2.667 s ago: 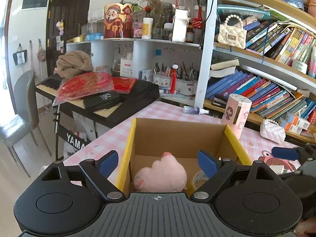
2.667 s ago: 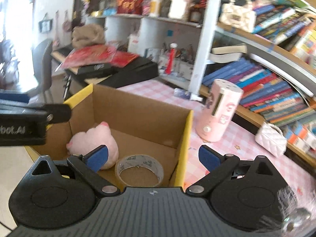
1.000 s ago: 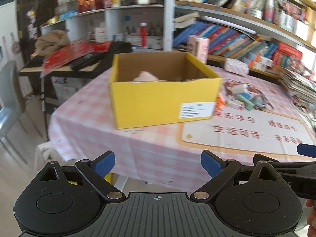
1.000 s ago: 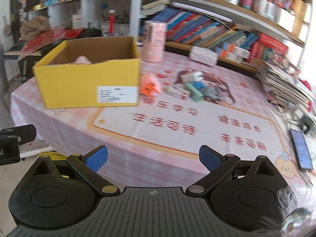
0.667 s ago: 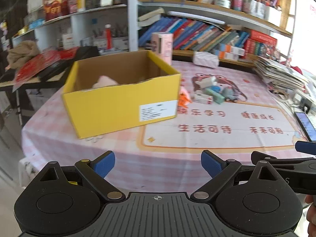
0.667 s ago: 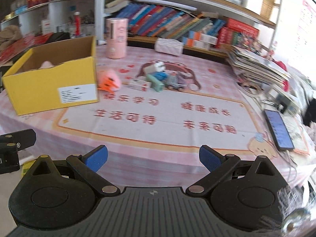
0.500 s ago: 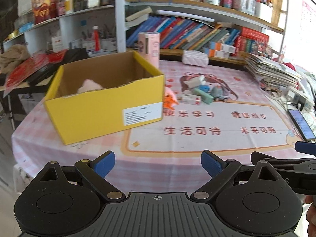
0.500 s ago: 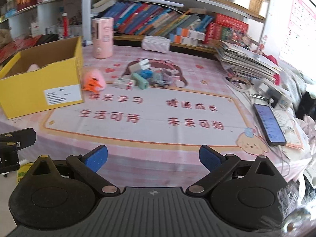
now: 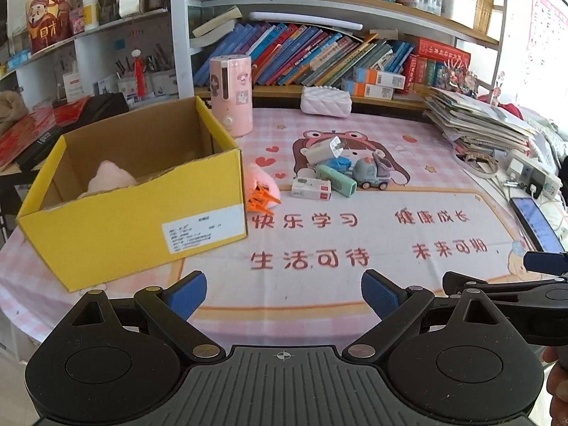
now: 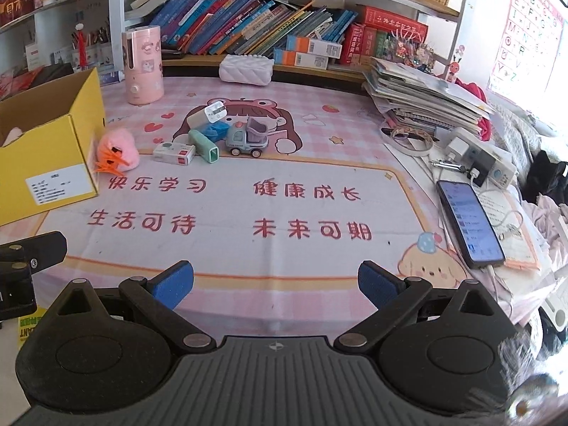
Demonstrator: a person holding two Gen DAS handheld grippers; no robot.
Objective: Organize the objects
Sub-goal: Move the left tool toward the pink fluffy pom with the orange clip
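A yellow cardboard box [image 9: 135, 227] [image 10: 46, 163] stands on the left of the pink table mat [image 9: 355, 234], with a pink plush toy [image 9: 110, 179] inside. Beside its right wall lies a pink fluffy toy with orange feet [image 9: 264, 188] [image 10: 115, 154]. Farther right sit a small white box [image 9: 311, 189] [image 10: 174, 152], a green case [image 9: 335, 179] [image 10: 203, 146], a toy truck [image 9: 372, 175] [image 10: 246, 138] and a white charger [image 9: 325, 149] [image 10: 207, 115]. My left gripper [image 9: 284, 289] and right gripper [image 10: 275, 280] are open and empty, near the table's front edge.
A pink canister [image 10: 142, 69] and a white quilted pouch [image 10: 245, 68] stand at the back by the bookshelves. A stack of books and papers [image 10: 426, 97], a power strip [image 10: 479, 158] and a phone [image 10: 468, 223] crowd the right side.
Both grippers have pulled back from over the box to the table's front edge and swung right. The loose objects on the mat now show; both stay open.
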